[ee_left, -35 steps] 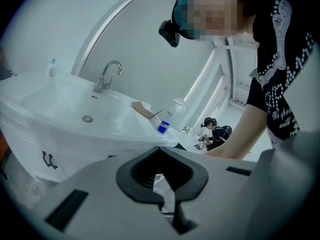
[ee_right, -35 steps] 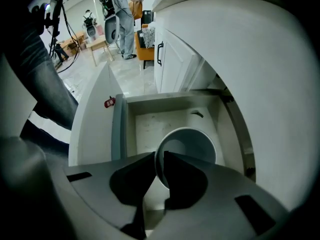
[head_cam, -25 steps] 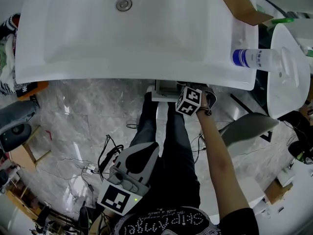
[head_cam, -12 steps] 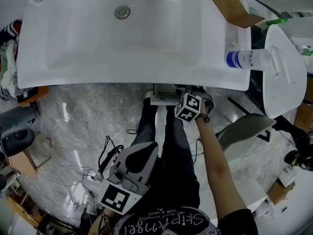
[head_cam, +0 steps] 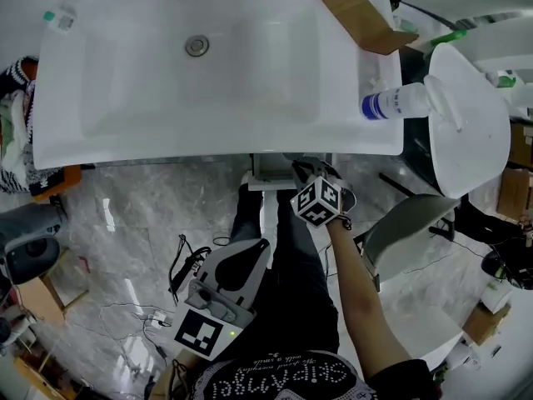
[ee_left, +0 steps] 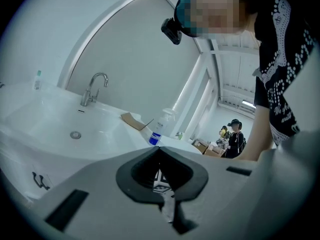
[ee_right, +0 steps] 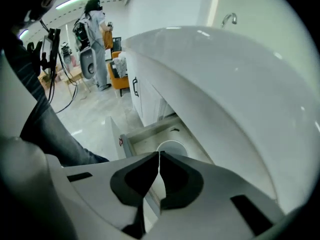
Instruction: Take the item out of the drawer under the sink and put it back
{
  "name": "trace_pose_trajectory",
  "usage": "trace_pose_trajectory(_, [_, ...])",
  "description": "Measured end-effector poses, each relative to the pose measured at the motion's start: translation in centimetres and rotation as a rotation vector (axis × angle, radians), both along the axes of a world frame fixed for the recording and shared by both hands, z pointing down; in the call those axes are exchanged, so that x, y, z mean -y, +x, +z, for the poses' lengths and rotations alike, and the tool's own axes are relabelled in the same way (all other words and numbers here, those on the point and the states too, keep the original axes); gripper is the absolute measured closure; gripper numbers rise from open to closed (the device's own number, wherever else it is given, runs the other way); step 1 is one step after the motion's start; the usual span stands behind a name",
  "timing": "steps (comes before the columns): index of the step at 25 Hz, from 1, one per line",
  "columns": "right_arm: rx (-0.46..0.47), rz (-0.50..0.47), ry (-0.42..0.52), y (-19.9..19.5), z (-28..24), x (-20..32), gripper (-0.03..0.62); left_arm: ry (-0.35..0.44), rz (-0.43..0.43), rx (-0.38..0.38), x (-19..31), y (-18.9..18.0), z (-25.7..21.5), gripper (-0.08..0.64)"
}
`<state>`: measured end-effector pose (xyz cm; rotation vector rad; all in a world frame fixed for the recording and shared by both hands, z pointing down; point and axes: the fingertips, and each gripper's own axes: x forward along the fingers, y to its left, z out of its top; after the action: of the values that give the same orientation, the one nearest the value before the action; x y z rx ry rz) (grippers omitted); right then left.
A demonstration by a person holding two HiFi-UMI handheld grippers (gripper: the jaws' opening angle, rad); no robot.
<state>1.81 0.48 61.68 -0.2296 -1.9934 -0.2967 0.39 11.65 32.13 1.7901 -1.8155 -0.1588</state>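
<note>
Drawer (ee_right: 145, 133) with white round item (ee_right: 172, 146)

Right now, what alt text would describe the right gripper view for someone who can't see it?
The right gripper's grey fingers, just closed with nothing between them, hang over an open white drawer holding a round white container, beneath a glossy white sink.

A blue-labelled bottle (head_cam: 391, 102) stands near a cardboard piece (head_cam: 354, 11).

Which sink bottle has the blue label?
The large bottle at the right end of the sink; the small bottle at left has a teal cap.
</note>
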Motion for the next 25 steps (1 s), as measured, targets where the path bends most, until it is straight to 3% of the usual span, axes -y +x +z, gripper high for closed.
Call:
trace_pose_trajectory(10, [0.300,0.399,-0.181,0.4,-8.0,-0.4,0.575,0.084,0.005,0.054,1.8,-0.7,-1.5,0.560])
trace_pose_trajectory(17, [0.448,0.409,-0.160,2.4,-14.5,-1.0,0.575,0.145,0.057,0.155,2.6,1.4,-4.2,0.560])
trace_pose_trajectory(25, [0.618,0.462,-0.198,5.4,-21.1,-0.9,0.575,0.159,-0.003,0.218,3.6,2.7,-5.3,0.560])
